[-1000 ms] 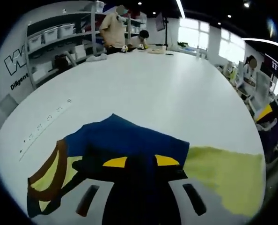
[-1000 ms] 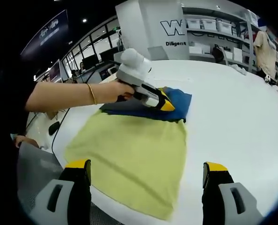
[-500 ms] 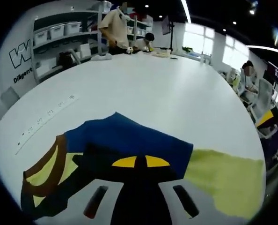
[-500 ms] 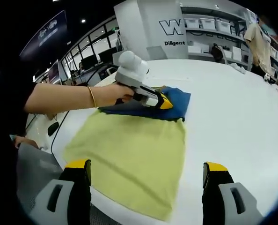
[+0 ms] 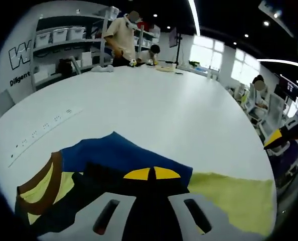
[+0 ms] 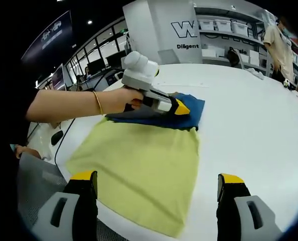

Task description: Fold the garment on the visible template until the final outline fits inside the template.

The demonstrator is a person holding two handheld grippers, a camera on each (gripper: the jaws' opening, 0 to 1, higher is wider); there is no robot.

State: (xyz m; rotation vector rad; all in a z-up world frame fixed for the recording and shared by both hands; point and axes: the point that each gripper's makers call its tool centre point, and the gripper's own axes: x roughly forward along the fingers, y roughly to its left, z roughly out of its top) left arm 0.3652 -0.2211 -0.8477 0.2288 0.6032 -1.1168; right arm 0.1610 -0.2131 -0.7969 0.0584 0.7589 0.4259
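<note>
Near the tabletop (image 6: 259,125) edge lies the yellow-green template (image 6: 139,170), the folded blue garment (image 6: 189,113) at its far end; the left gripper (image 6: 178,108) pinches the garment, jaws closed, and the right gripper (image 6: 156,193) gapes wide

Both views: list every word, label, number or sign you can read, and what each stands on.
"W", cut off after a partial second letter: big white letters on the grey wall panel, also partly seen in the left gripper view.
"Diligent": small dark print beneath it on the white wall; in the left gripper view it cuts off as "Diligen".
Dark marks on the white strip on the table: too small to read.
Garment: no readable text.
</note>
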